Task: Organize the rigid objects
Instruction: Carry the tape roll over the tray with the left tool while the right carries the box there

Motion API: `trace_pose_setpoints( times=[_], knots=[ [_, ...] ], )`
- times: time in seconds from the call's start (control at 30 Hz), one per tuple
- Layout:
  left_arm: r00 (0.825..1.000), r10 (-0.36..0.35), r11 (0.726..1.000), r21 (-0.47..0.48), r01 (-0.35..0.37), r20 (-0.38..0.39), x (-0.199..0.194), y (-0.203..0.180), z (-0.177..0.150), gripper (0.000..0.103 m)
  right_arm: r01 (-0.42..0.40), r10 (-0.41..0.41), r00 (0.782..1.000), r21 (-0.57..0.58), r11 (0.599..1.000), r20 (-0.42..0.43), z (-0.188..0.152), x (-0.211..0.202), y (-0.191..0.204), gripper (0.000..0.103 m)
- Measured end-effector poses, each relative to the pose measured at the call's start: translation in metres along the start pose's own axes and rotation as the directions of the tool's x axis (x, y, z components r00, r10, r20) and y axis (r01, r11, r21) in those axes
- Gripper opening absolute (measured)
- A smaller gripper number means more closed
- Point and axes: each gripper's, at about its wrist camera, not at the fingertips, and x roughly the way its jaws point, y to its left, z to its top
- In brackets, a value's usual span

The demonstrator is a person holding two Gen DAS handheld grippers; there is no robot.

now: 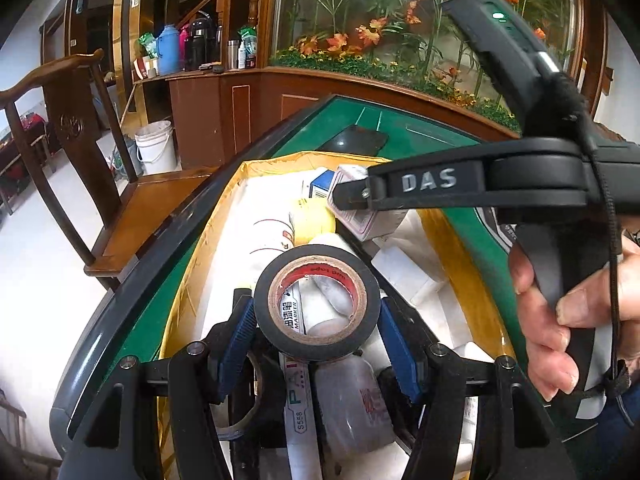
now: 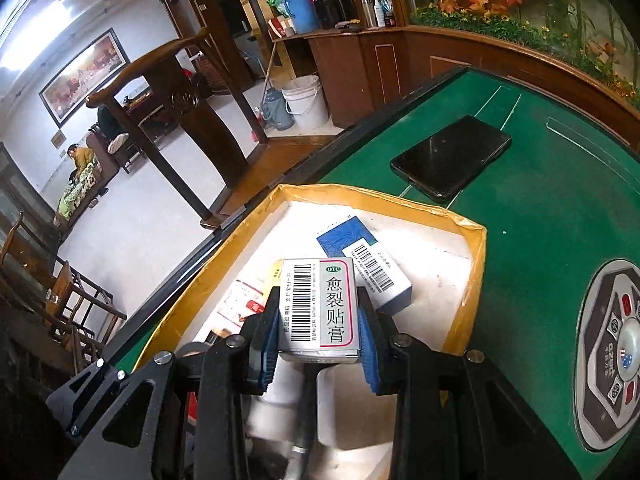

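Note:
My left gripper is shut on a black roll of tape, held over a yellow-edged white box on the green table. Below the roll lie a paint marker and a small white bottle. My right gripper is shut on a grey medicine carton with a barcode, above the same box. In the left wrist view the right gripper reaches in from the right, with the carton over the far end of the box. A blue and white carton lies inside.
A black phone lies on the green table beyond the box. A round control panel is set in the table at the right. A wooden chair stands off the table's left edge. A hand grips the right tool's handle.

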Motion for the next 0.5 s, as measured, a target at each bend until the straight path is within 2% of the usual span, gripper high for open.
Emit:
trace_pose_setpoints(
  times=[0.33, 0.47, 0.5],
  knots=[
    [1.0, 0.025, 0.999, 0.02, -0.025, 0.007, 0.002, -0.006, -0.005, 0.066, -0.011, 0.012, 0.999, 0.014, 1.0, -0.043, -0.004, 0.016, -0.007, 0.033],
    [0.999, 0.041, 0.999, 0.023, -0.042, 0.02, -0.001, -0.008, -0.005, 0.066, -0.007, 0.007, 0.999, 0.004, 1.0, -0.04, -0.009, 0.013, -0.006, 0.039],
    [0.999, 0.046, 0.999, 0.026, -0.046, 0.024, -0.002, -0.009, -0.005, 0.069, -0.003, 0.003, 0.999, -0.002, 1.0, -0.034, -0.01, 0.011, -0.005, 0.04]
  ],
)
